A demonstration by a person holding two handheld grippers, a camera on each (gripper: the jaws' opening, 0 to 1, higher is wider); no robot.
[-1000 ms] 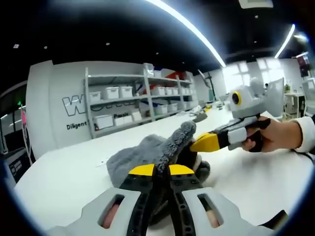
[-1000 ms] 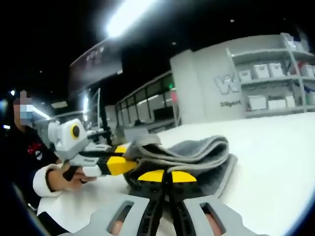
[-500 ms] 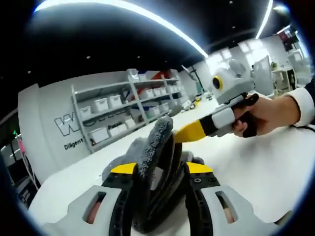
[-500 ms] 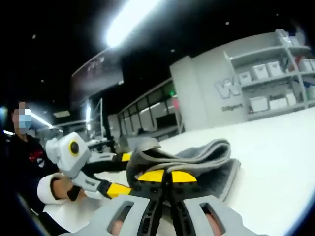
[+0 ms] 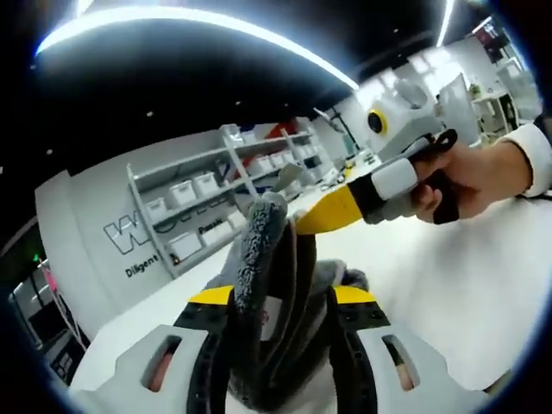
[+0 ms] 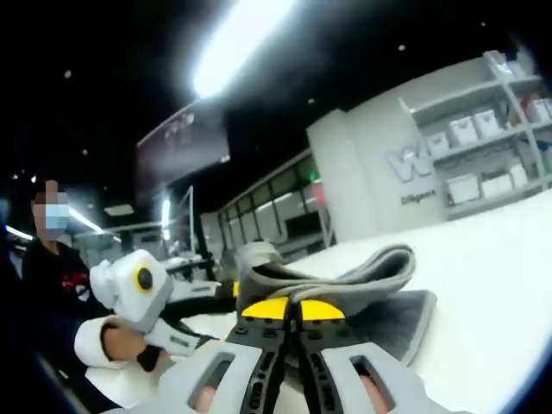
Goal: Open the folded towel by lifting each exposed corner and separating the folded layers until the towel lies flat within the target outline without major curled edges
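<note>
Your left gripper (image 5: 280, 297) has its jaws spread apart with the grey towel (image 5: 263, 285) bunched upright between them, its folded layers rising off the white table (image 5: 448, 276). Your right gripper (image 6: 291, 309) has its yellow-tipped jaws pressed together, pinching a towel layer whose folds arch above the table. In the left gripper view, your right hand (image 5: 470, 177) holds that gripper just beside the towel's top. Shelves (image 5: 216, 190) with white bins stand against the far wall.
</note>
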